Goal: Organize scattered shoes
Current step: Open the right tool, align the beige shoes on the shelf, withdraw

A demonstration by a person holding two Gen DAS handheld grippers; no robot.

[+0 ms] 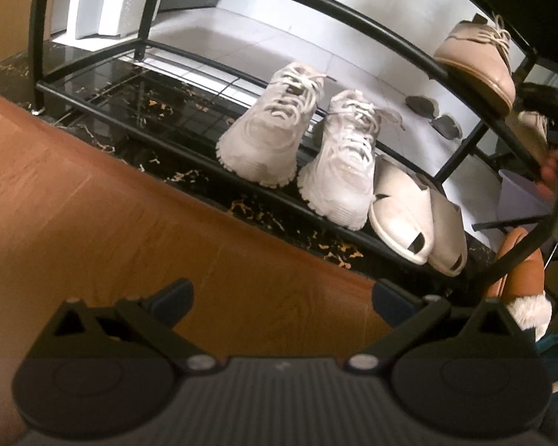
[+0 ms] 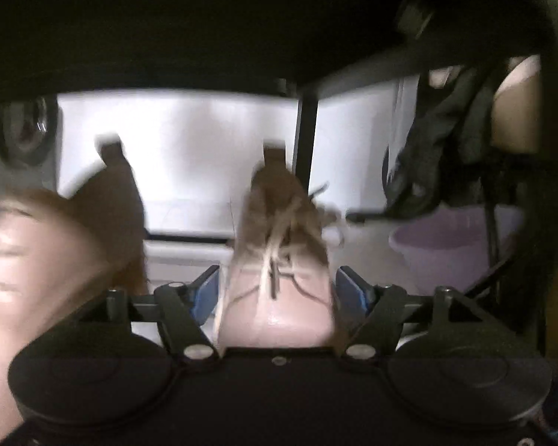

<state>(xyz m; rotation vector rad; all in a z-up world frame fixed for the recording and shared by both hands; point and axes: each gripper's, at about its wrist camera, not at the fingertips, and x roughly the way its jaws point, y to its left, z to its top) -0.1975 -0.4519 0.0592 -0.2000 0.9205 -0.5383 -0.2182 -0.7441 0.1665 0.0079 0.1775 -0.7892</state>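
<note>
The right tool (image 2: 277, 293) lies nearest the lens: its blue pads flank the toe of a pink lace-up shoe (image 2: 279, 260), one on each side. The pads appear to touch or nearly touch the shoe; motion blur prevents a firm reading, so whether the right tool is clamped cannot be told. The left tool (image 1: 282, 297) is released, fingers spread wide, holding nothing, above the brown floor.

Landmark: the black shoe rack (image 1: 241, 193).

- Pink lace-up shoe: on the rack's upper tier, at its right end. A matching shoe (image 2: 104, 204) sits beside it, to its left in the right wrist view.
- White sneakers (image 1: 297, 148): on the rack's lower tier, side by side, toes toward the left tool.
- White slippers (image 1: 420, 219): on the lower tier, just right of the sneakers, touching each other.
- Fur-trimmed brown slipper (image 1: 520, 278): on the floor in front of the rack's right end, not yet shelved.

Handling judgement: the pink shoe is probably light, with a smooth, possibly slippery upper and a stiffer sole. Grip across the sole-backed toe sides, clear of the loose laces.
</note>
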